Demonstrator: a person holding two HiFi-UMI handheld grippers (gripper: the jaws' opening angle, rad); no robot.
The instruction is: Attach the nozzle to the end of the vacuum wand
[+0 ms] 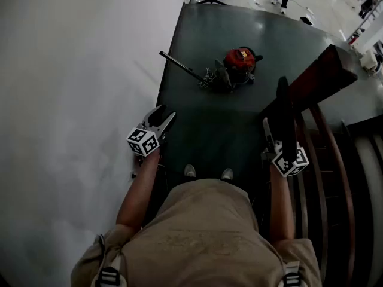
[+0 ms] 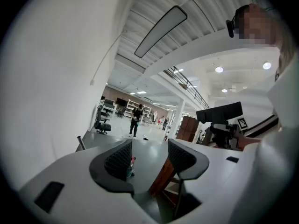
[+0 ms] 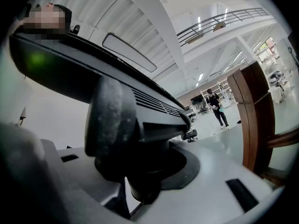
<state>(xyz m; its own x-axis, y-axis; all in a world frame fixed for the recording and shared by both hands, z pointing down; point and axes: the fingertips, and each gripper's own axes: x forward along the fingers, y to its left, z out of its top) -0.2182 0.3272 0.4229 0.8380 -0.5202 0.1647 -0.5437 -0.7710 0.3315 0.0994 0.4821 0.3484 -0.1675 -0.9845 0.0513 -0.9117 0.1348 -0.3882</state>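
- Standing on a wide dark floor [image 1: 197, 130], we see it run far ahead of our feet, with a white wall [image 1: 72, 70] along its left side.
- A brown wooden railing [image 1: 326, 70] runs along the right side of the floor.
- The red vacuum [image 1: 240, 63] sits far ahead on the floor, near the middle.
- The vacuum wand [image 1: 181, 67] lies flat on the floor. It stretches left from the vacuum toward the wall, well apart from both our grippers.
- The black nozzle [image 1: 286, 119] is up off the floor on the near right, pointing away from us beside the railing.
- Our right gripper [image 1: 275, 139] has its fingers closed tight on the nozzle and holds it about level.
- Our left gripper [image 1: 163, 119] is on the near left by the wall. Its fingers are spread wide with nothing between them.
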